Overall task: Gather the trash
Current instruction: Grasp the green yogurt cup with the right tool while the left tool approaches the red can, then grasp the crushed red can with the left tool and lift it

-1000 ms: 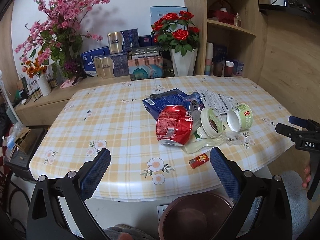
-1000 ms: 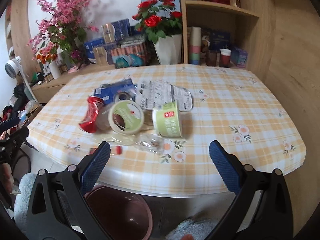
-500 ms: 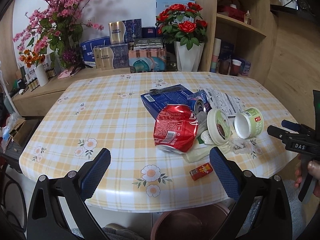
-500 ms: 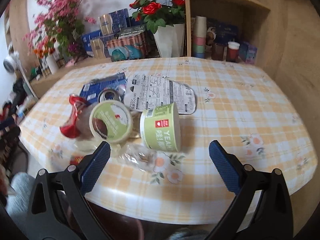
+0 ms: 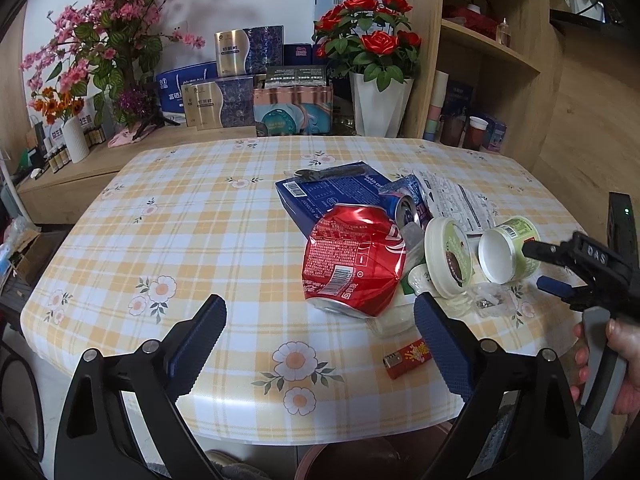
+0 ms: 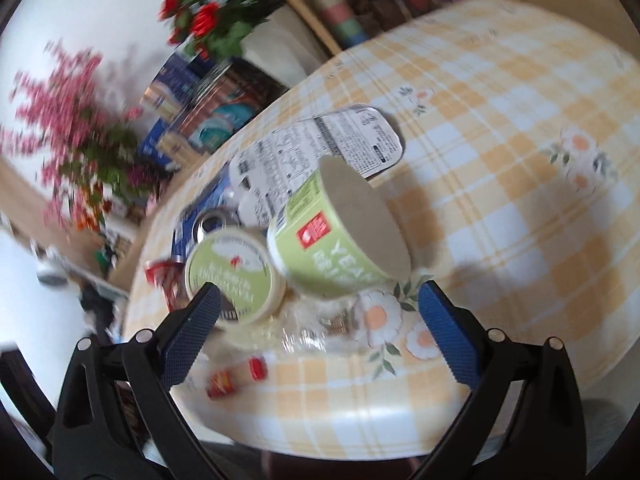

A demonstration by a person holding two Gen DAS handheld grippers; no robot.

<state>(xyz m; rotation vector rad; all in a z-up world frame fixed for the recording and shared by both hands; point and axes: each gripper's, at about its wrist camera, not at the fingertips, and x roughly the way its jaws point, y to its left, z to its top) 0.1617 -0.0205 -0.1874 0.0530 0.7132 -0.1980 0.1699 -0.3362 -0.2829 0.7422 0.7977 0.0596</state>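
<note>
Trash is lying in a loose heap on the checked, flower-printed tabletop [image 5: 192, 240], right of centre in the left wrist view. A crushed red can [image 5: 354, 262] is sitting at the front of the heap, leaning against a flat blue box [image 5: 328, 196] behind it. Just right of the can, a round lid [image 5: 448, 256] is standing on edge, and a green paper cup [image 5: 508, 248] is lying on its side with its white inside facing the lens. A printed white wrapper [image 5: 456, 200] is lying flat behind the cup, and a small red lighter [image 5: 408, 358] is resting apart from the heap, nearer the lower edge of the frame.

The left tool [image 5: 318, 350] is hovering over the near edge of the tabletop with its blue pads spread wide, gripping nothing. The right tool [image 5: 546, 266] is showing at the right edge of this view, held by a hand [image 5: 616, 364]; its tips are lying just beside the green cup.

In the blurred, tilted right wrist view, the right tool [image 6: 318, 334] is gaping wide, gripping nothing, with the green paper cup [image 6: 332, 248] centred above the gap, its brown base turned toward the upper right. The round lid [image 6: 232, 272] is sitting left of the cup, partly behind the left pad, and the lighter [image 6: 236, 376] is lying low in the frame.
</note>
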